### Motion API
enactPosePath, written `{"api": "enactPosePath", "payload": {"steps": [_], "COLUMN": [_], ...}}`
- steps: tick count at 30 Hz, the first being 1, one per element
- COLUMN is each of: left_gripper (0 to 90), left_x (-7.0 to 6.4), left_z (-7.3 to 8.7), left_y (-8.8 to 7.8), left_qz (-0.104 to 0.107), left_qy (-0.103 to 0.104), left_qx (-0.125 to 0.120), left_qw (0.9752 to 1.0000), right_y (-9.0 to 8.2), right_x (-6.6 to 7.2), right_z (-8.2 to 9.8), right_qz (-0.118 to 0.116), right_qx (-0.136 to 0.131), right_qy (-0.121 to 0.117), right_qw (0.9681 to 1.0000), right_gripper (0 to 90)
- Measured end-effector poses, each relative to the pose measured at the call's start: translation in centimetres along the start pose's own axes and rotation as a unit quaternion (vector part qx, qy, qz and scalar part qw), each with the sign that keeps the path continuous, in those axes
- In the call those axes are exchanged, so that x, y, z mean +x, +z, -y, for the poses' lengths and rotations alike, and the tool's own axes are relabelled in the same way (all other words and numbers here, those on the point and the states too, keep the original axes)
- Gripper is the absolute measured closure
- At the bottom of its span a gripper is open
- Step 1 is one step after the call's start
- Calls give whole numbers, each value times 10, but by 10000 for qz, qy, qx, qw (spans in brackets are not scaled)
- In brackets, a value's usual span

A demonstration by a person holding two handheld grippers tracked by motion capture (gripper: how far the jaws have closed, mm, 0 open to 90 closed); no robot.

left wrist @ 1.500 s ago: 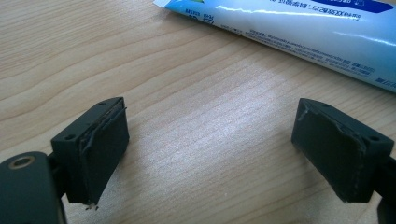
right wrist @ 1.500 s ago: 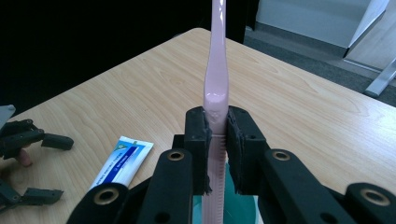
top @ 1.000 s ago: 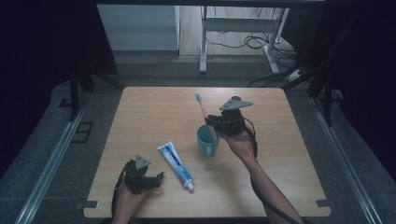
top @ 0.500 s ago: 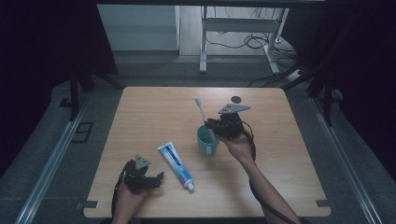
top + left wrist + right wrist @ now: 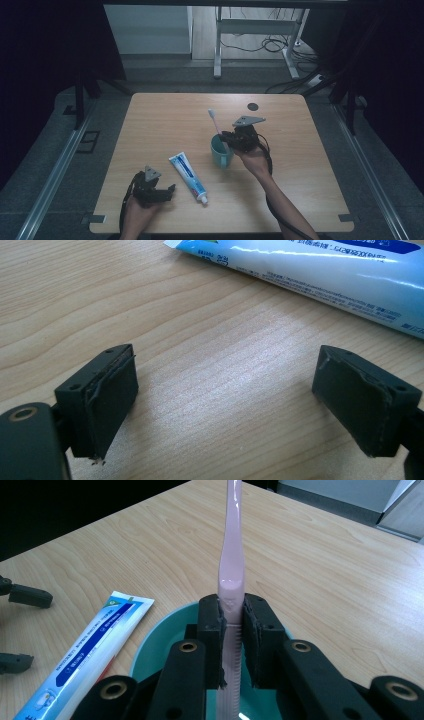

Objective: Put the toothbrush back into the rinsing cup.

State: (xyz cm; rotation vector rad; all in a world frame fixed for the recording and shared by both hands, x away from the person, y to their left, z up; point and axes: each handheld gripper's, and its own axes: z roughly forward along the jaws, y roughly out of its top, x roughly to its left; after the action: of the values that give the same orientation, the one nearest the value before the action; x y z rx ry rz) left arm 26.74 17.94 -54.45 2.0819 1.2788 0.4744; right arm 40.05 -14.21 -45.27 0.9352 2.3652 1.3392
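Note:
A pink toothbrush (image 5: 231,555) stands upright with my right gripper (image 5: 231,625) shut on its handle. Its lower end reaches down inside a teal cup (image 5: 150,645). From above, the toothbrush (image 5: 214,120) sticks up out of the cup (image 5: 220,152) at the table's middle, and the right gripper (image 5: 235,137) hangs over the cup's rim. A blue and white toothpaste tube (image 5: 188,172) lies flat left of the cup. My left gripper (image 5: 240,400) rests open near the front edge, the tube (image 5: 325,270) just beyond its jaws and nothing between them.
The wooden table (image 5: 165,120) has a small dark round mark (image 5: 253,106) near its far edge. Behind the table stand a desk frame (image 5: 217,45) and cables on the floor. Metal rails (image 5: 55,170) run along both sides.
My right gripper has sunk with the toothbrush, bringing its lower end deeper into the cup. The left gripper, tube and cup have stayed put.

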Motion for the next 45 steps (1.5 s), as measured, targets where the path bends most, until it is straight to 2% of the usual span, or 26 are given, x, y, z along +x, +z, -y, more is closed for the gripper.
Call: {"api": "enactPosePath", "payload": {"steps": [20,39,45], "left_gripper": [113,113,113], "left_x": [0,0,0], "left_z": [0,0,0], "left_y": [0,0,0], "left_qz": [-5,1,1], "left_qy": [-27,-30,-30], "left_qx": [-2,-1,0], "left_qw": [10000,10000,10000], "right_y": [18,21,20], "right_x": [6,3,3], "right_z": [15,17,18], "right_qz": [-5,-32,-34], "right_qx": [388,594,583], "right_qy": [-13,118,134], "right_qw": [9992,9982,9982], "right_gripper": [782,772,734]}}
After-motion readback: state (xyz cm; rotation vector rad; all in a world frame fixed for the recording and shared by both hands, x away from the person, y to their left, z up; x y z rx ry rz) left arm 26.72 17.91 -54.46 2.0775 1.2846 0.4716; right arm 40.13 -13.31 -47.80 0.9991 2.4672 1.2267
